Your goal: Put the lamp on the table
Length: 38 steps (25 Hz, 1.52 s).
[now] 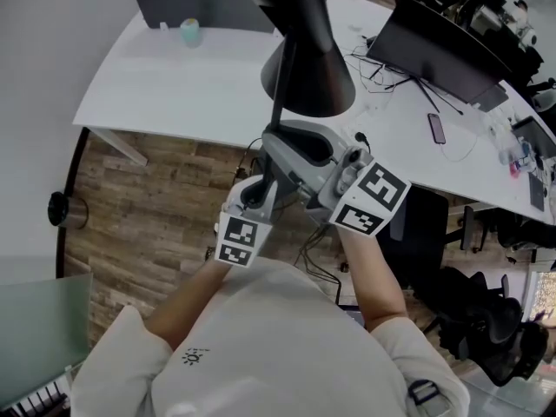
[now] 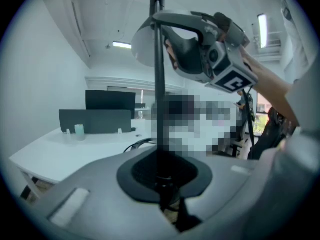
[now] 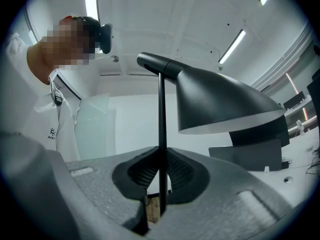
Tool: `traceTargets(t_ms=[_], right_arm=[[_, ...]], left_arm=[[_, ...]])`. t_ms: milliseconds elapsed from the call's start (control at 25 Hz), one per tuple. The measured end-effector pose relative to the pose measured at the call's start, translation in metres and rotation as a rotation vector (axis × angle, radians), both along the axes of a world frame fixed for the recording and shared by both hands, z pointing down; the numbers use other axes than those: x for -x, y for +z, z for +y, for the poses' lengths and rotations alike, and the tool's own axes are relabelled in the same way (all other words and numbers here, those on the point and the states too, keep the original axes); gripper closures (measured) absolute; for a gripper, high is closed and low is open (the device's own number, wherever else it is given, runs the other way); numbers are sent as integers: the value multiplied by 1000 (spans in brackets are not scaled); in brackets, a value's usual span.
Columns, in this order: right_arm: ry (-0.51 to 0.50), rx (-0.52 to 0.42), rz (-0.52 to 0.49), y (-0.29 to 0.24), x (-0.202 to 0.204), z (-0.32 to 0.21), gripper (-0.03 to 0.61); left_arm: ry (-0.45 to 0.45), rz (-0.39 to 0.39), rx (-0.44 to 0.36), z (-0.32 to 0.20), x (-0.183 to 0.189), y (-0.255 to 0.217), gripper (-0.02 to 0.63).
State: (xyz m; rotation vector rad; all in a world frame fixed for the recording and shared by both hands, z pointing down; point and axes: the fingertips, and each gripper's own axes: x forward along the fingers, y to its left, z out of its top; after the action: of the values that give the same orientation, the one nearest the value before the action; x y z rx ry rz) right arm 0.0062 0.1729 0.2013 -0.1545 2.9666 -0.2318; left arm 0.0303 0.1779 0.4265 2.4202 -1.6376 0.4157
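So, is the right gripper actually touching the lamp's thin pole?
Touching. The right gripper view shows the right gripper with both jaws pressed against the lamp's pole, with no gap on either side.

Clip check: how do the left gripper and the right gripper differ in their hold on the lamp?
The right gripper clamps the lamp's pole high up, near the shade; the left gripper clamps it lower down. In the head view the right gripper reaches in from the right side, while the left gripper sits closer to the person. Both have their fingers shut on the same pole.
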Motion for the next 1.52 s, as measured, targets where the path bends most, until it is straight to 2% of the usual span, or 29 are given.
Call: traceTargets(t_ms=[760,1320,1520], right_arm=[[110,11,11,3,65,-78,545],[113,20,20,11,117,-115,545],[103,28,16,11,121,-121,545]], left_arm=[[161,6,7,-70,63,3,584],[162,-1,6,-107,117,9,584],[152,-10,10,-113,123,9,584]])
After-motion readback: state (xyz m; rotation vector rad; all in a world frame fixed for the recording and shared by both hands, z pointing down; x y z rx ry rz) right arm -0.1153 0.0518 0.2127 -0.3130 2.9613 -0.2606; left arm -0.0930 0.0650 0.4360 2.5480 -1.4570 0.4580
